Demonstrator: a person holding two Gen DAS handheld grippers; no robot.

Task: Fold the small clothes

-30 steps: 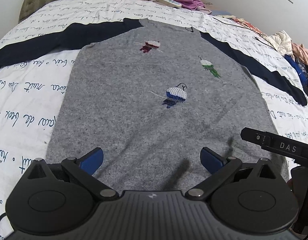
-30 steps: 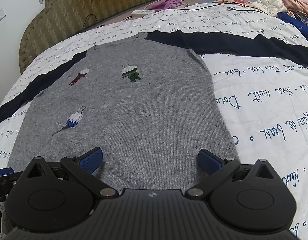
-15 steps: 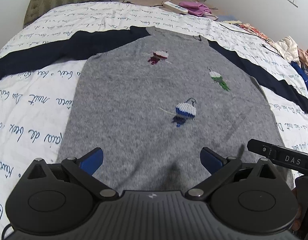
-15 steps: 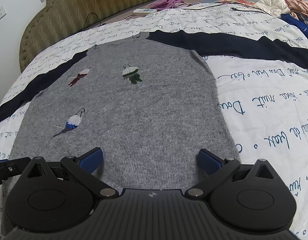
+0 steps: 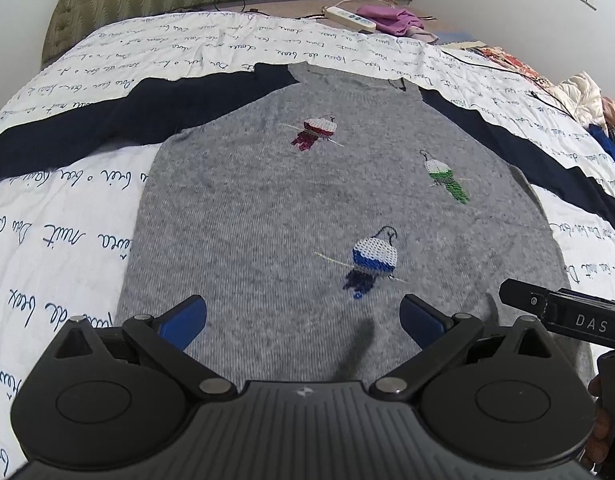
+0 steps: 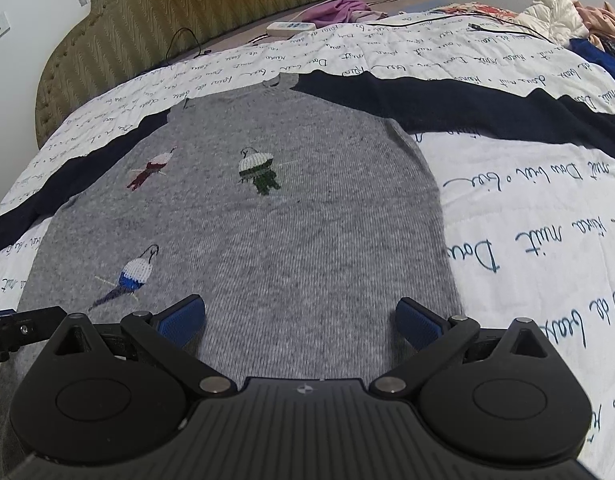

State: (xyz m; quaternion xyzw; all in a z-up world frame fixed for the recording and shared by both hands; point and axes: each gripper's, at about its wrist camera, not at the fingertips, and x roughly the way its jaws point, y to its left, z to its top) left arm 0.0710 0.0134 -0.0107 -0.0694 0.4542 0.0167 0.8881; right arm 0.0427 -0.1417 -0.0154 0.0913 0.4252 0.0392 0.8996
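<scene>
Your grey knitted sweater with navy sleeves (image 5: 267, 216) lies flat and fully spread on the white quilt with blue script (image 5: 59, 232); no fold is made yet. Your left gripper (image 5: 303, 316) and right gripper (image 6: 299, 316) hover above its hem, jaws apart, empty. Nothing blocks you; a white power strip (image 5: 349, 18) sits far off.

bed (image 5: 67, 216): white quilt, blue script | on it: grey sweater (image 5: 307, 208) flat, navy sleeves spread | far edge: power strip (image 5: 349, 17), purple cloth (image 5: 391, 20)
</scene>
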